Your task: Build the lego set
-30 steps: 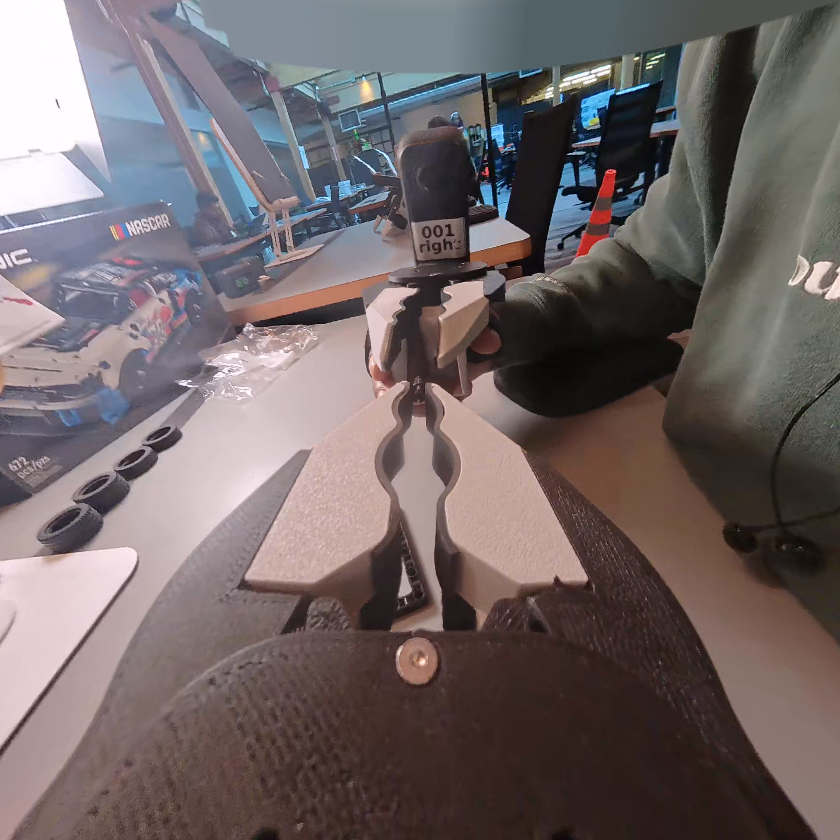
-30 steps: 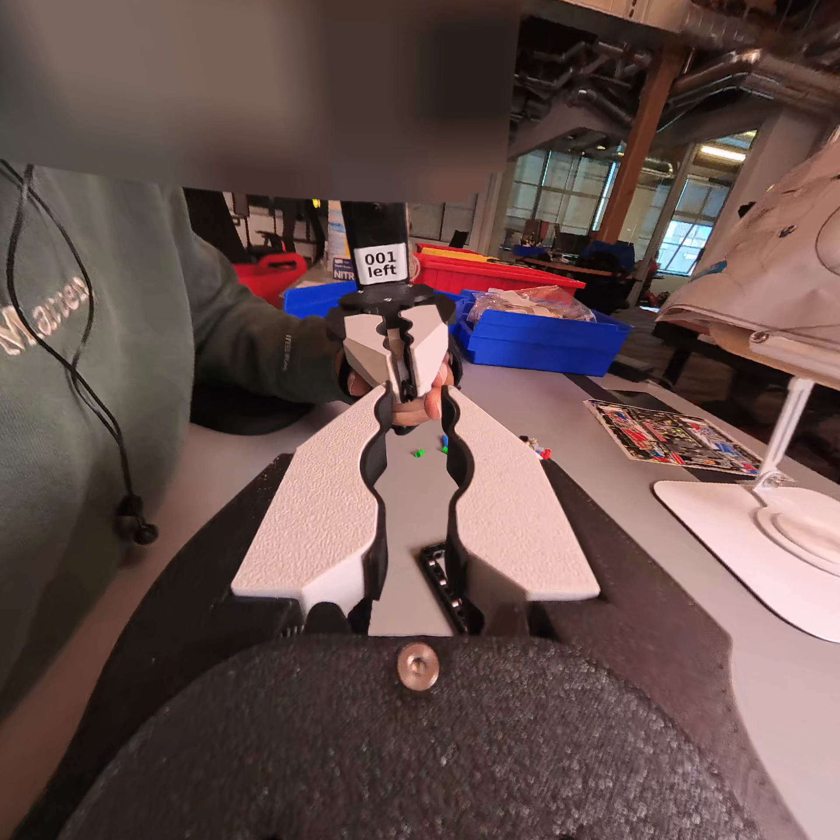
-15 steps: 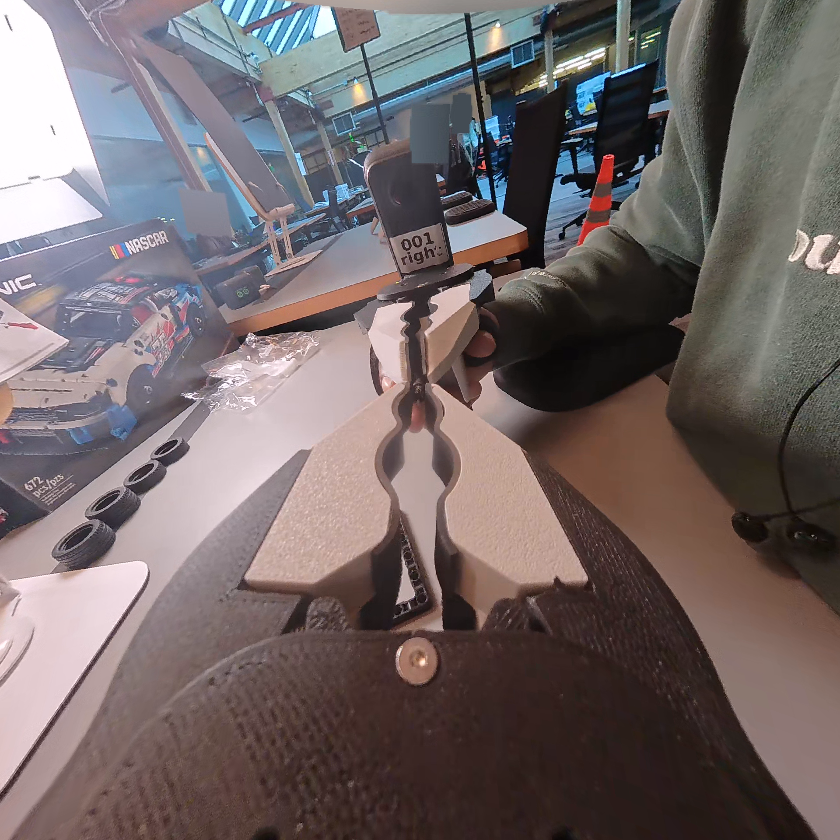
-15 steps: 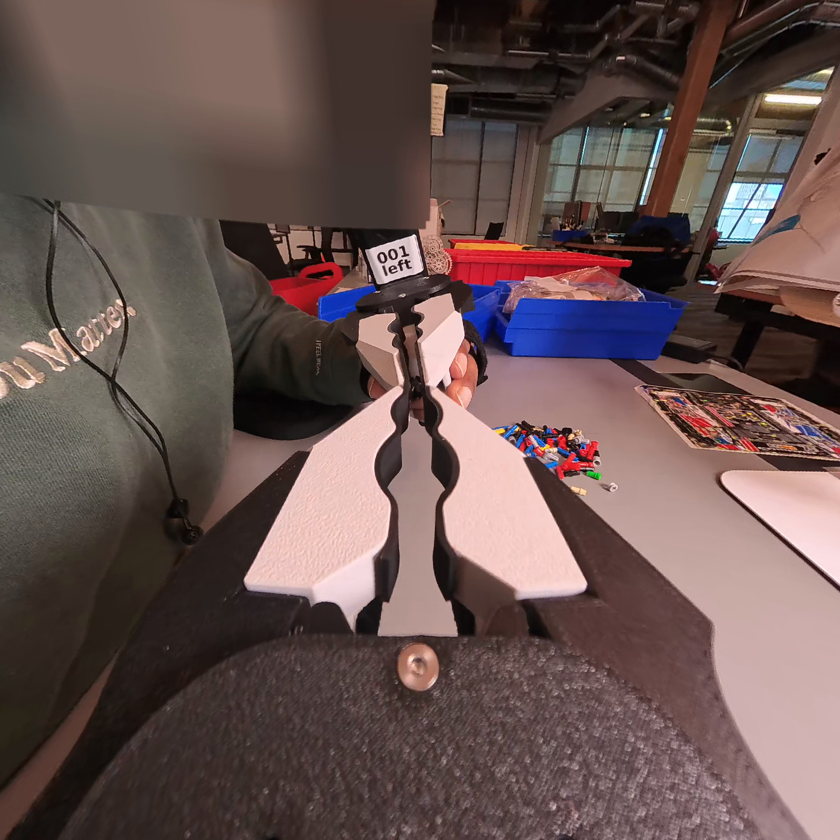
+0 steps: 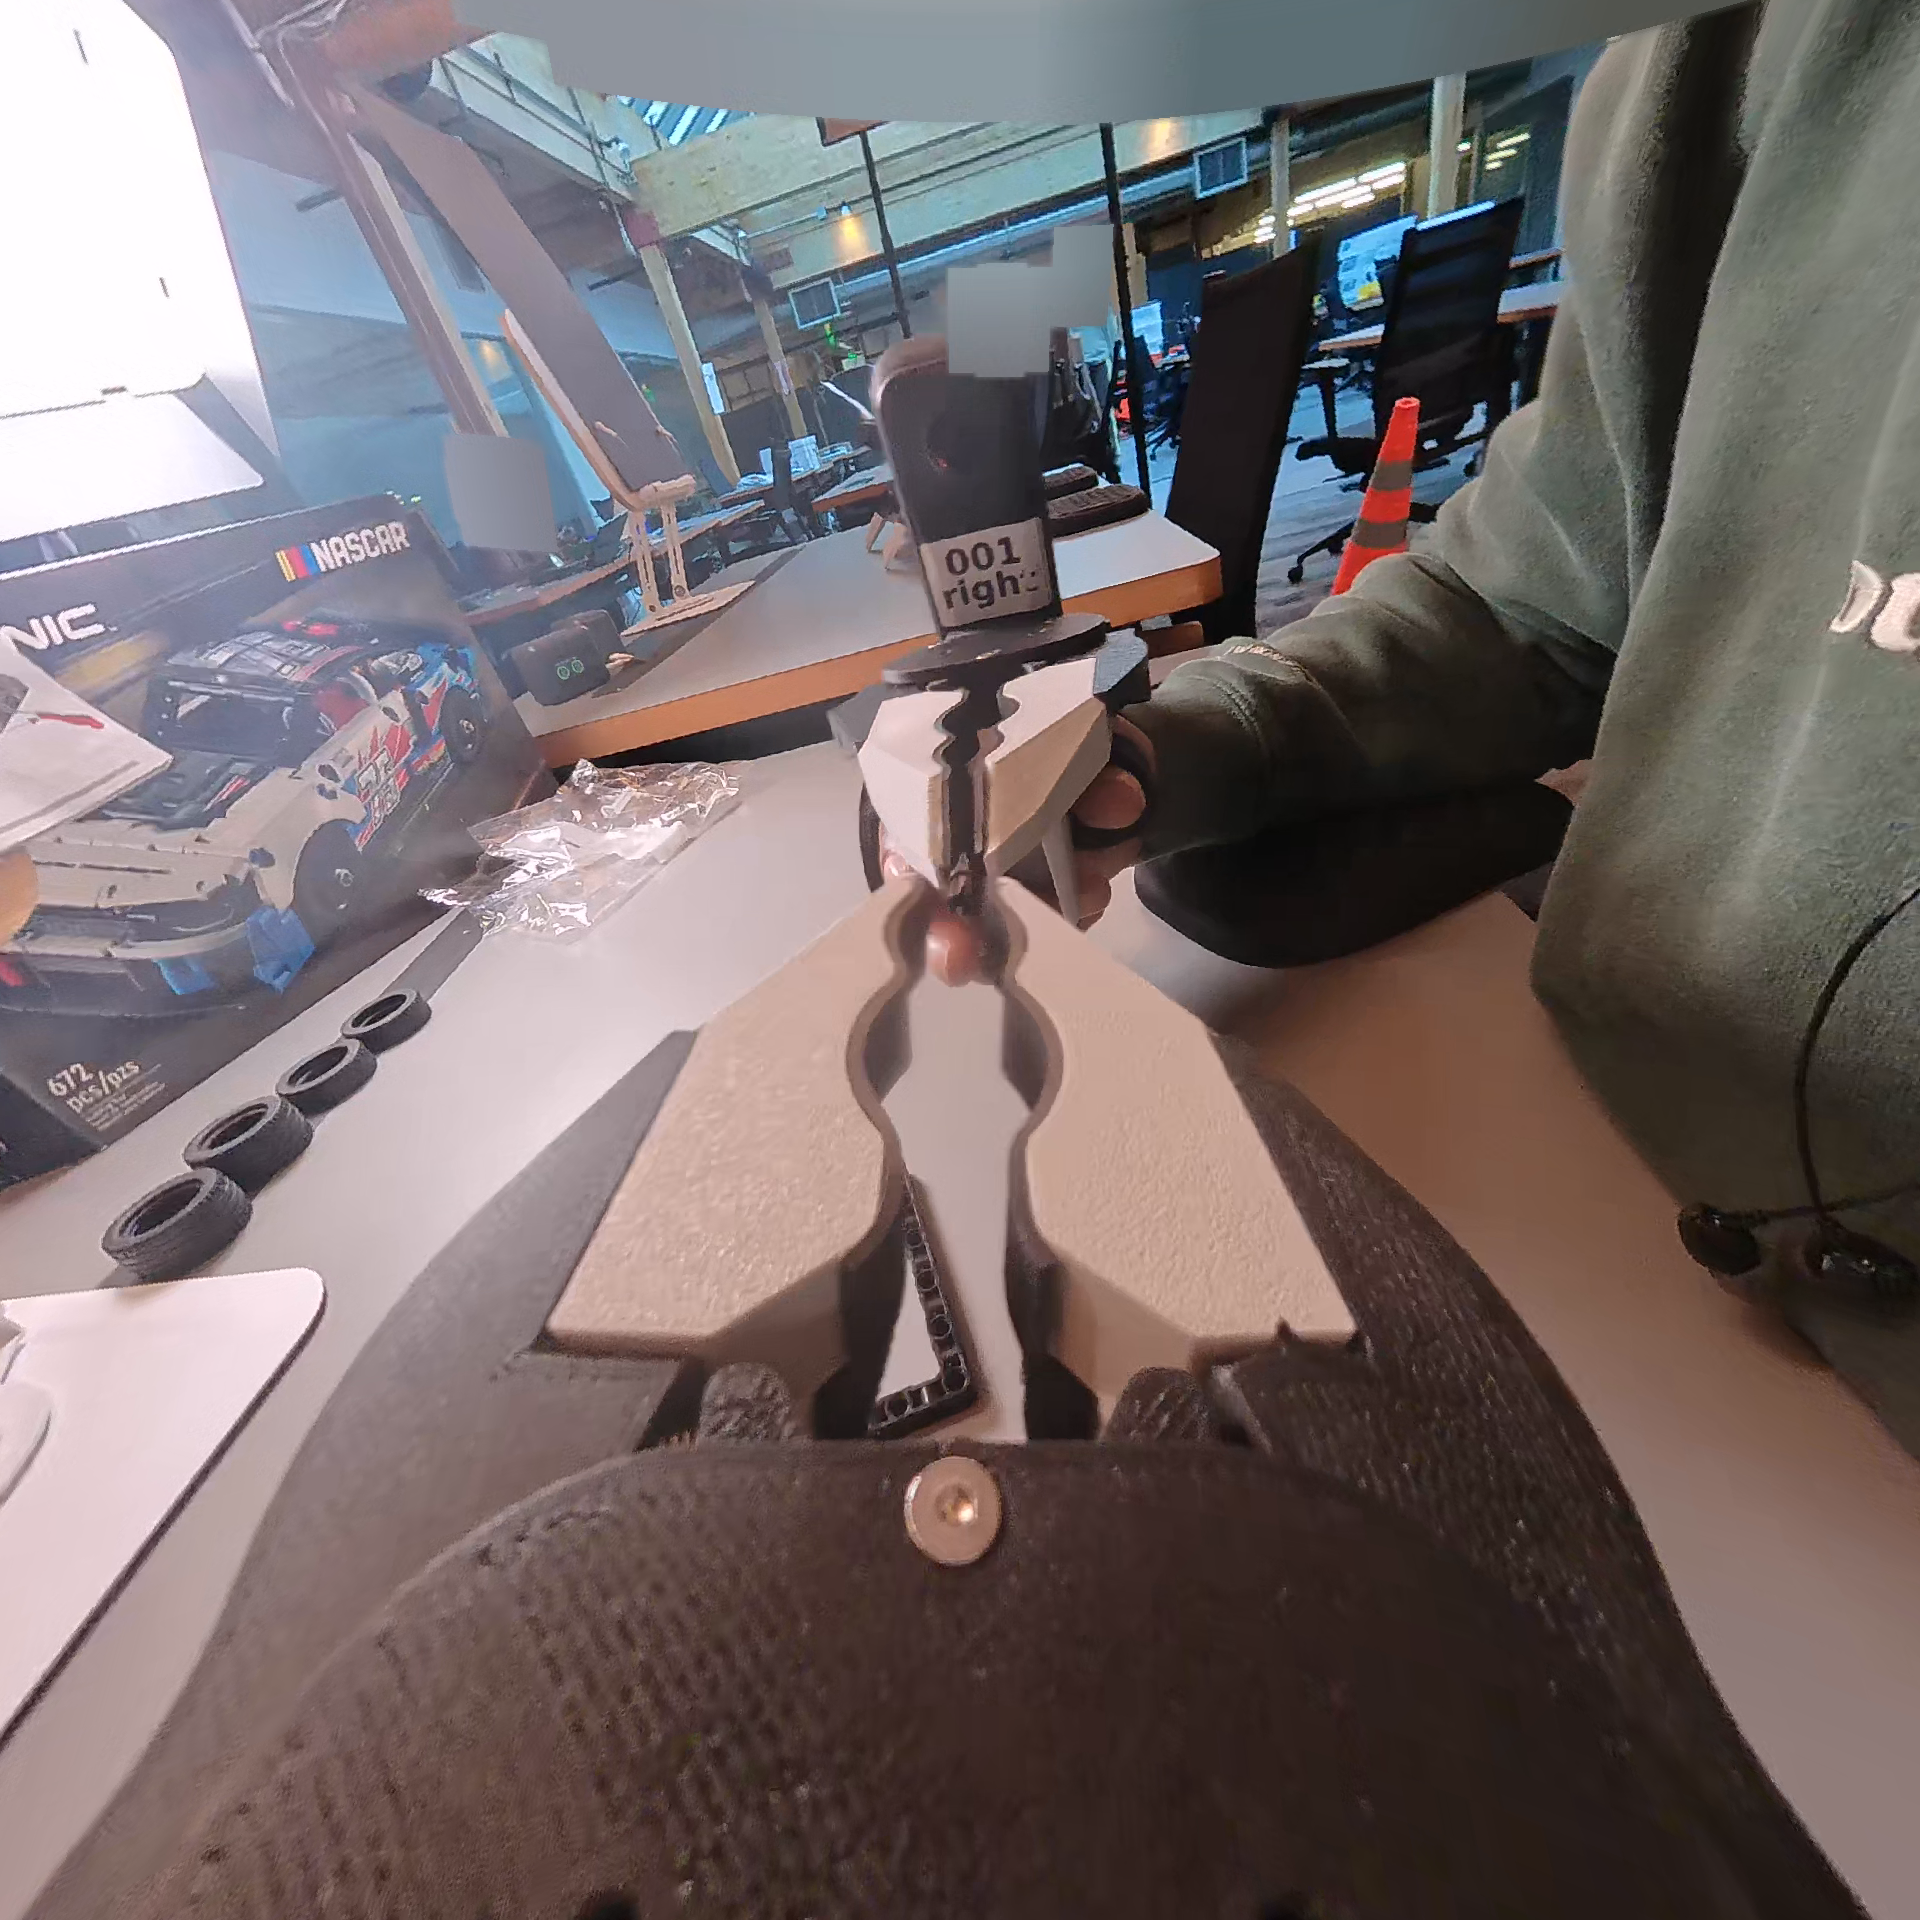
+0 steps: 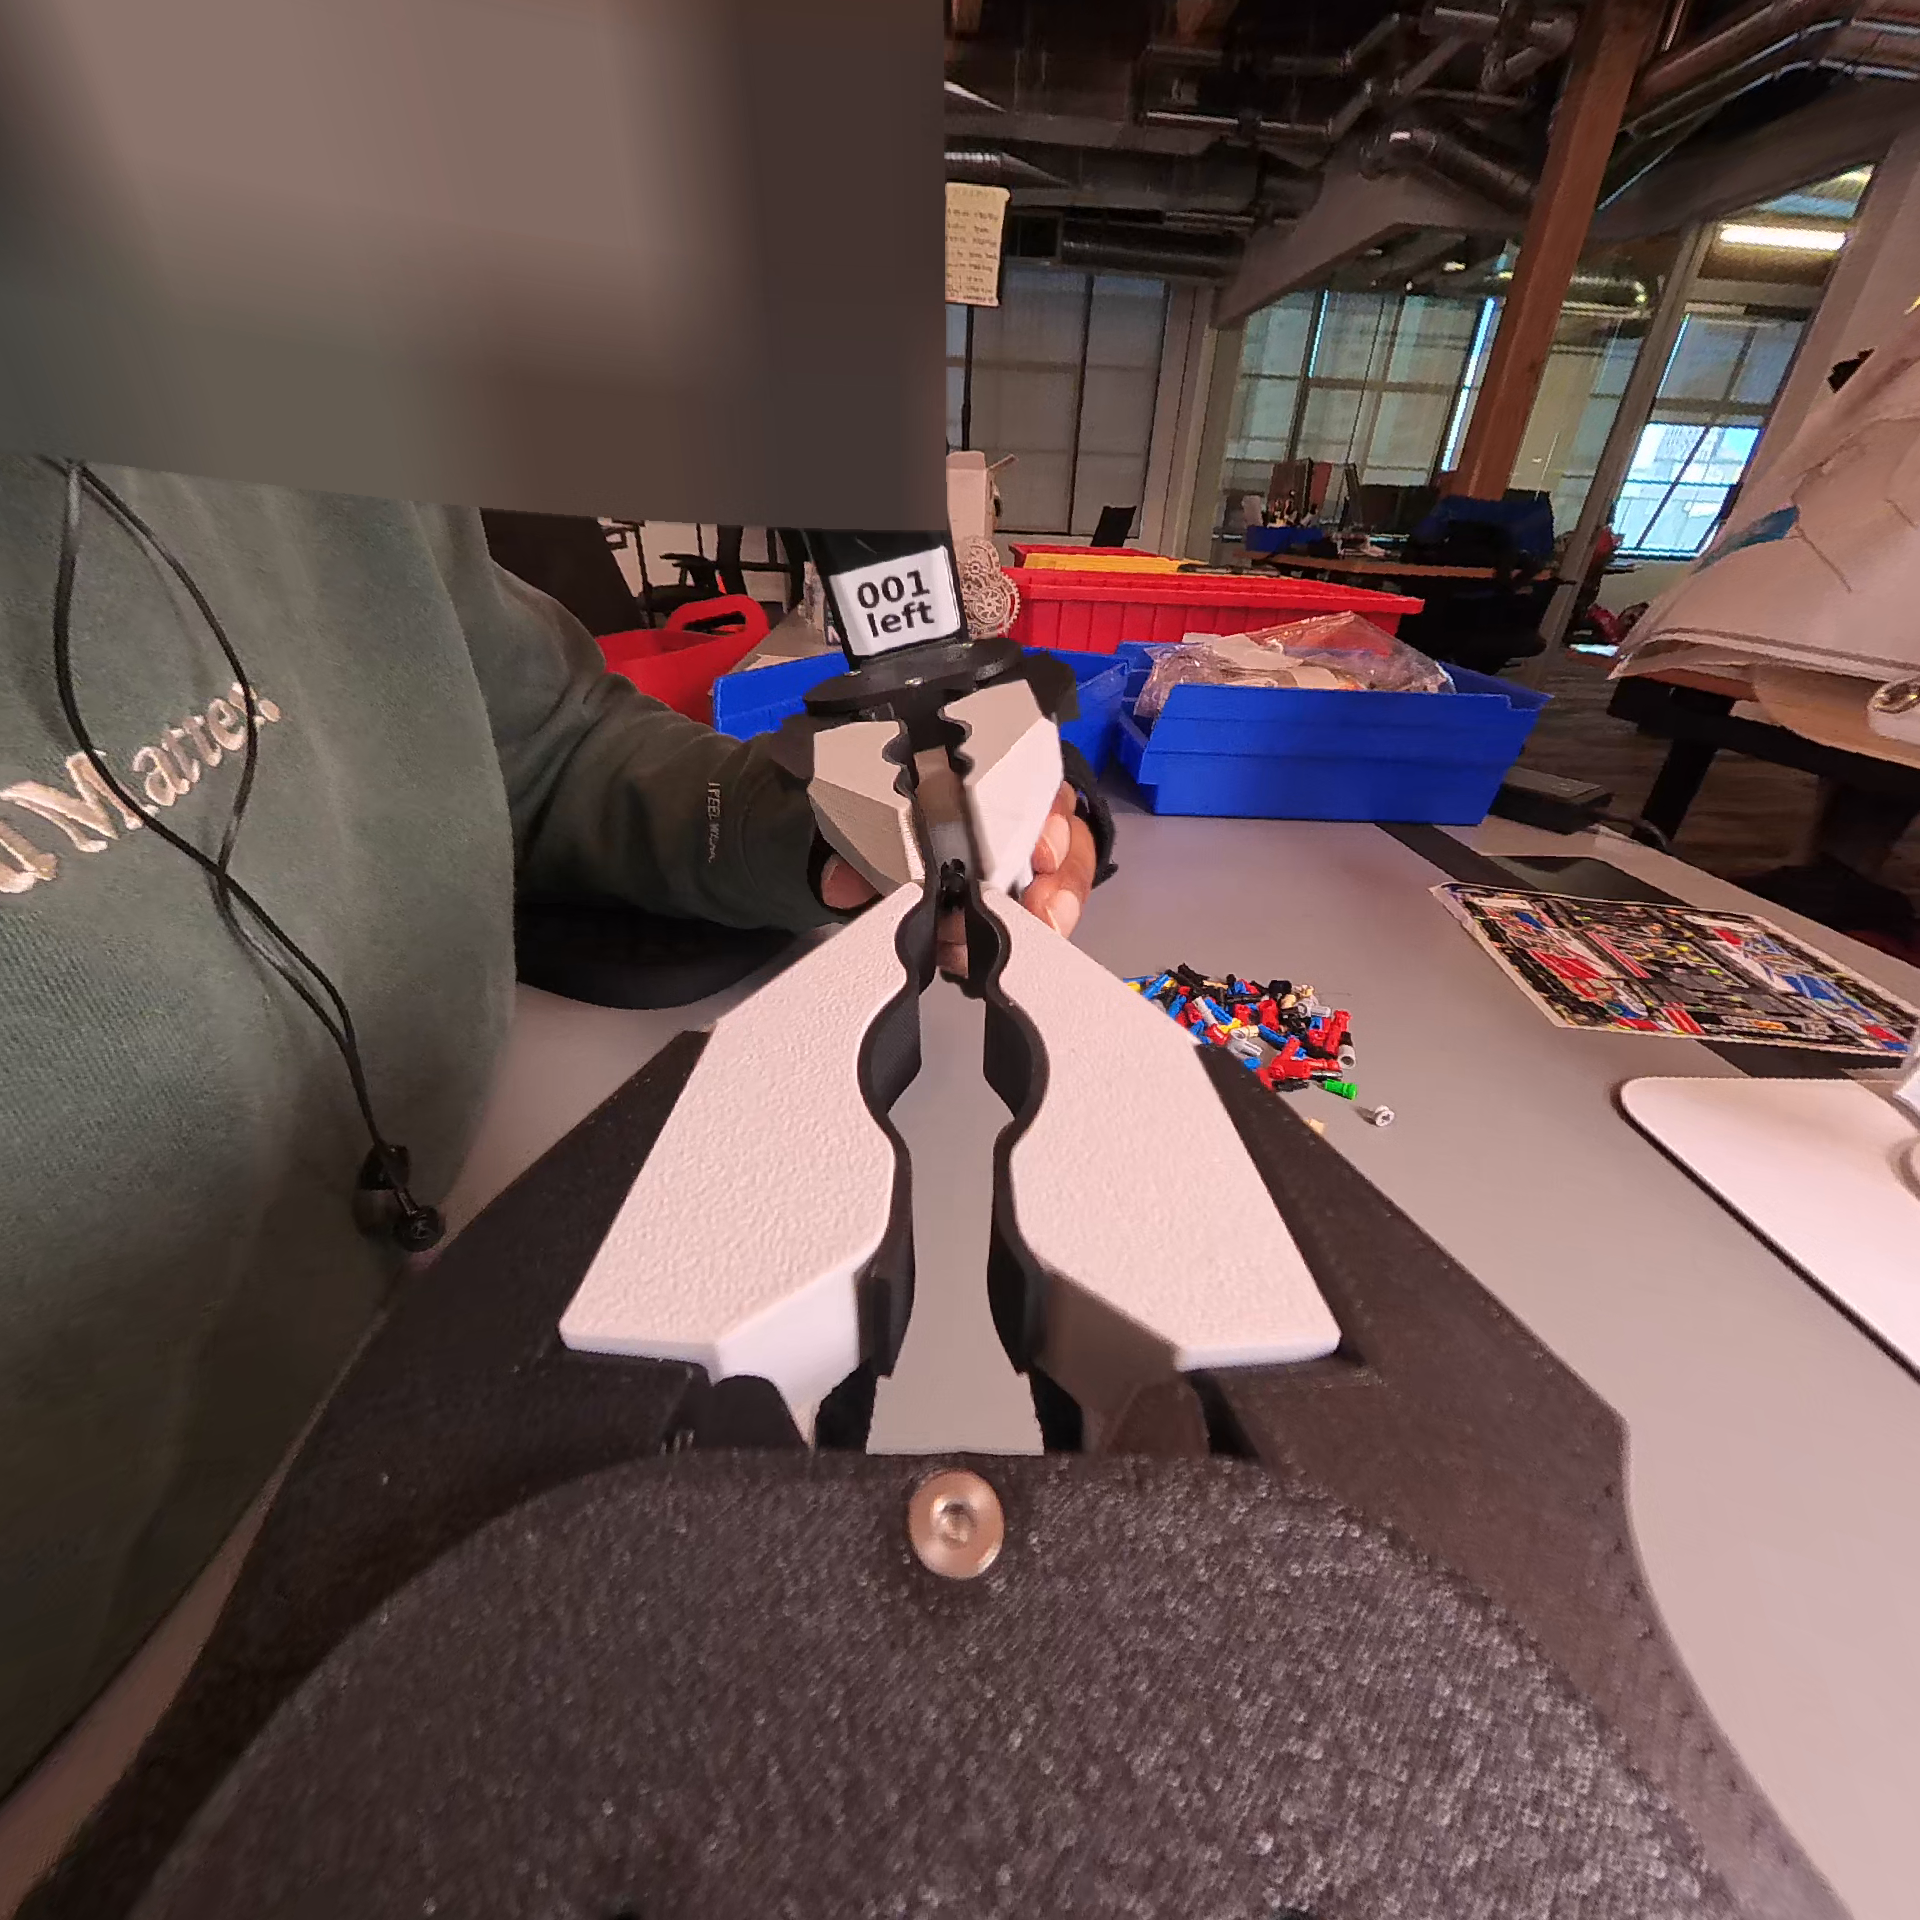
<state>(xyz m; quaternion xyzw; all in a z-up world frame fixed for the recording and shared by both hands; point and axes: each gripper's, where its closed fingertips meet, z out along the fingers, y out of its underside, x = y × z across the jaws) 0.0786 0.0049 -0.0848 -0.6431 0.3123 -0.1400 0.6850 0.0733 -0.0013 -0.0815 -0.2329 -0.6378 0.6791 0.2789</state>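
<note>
Both grippers have lifted slightly, left gripper [image 5: 954,902] and right gripper [image 6: 951,896] tip-to-tip, each clenched on a small black piece [image 6: 950,878] for mating.

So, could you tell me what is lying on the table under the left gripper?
Through the gap between the left gripper fingers, a black holed Lego beam with a short L-shaped foot lies on the grey table. Its far end is covered by the finger, so its full length cannot be seen.
</note>
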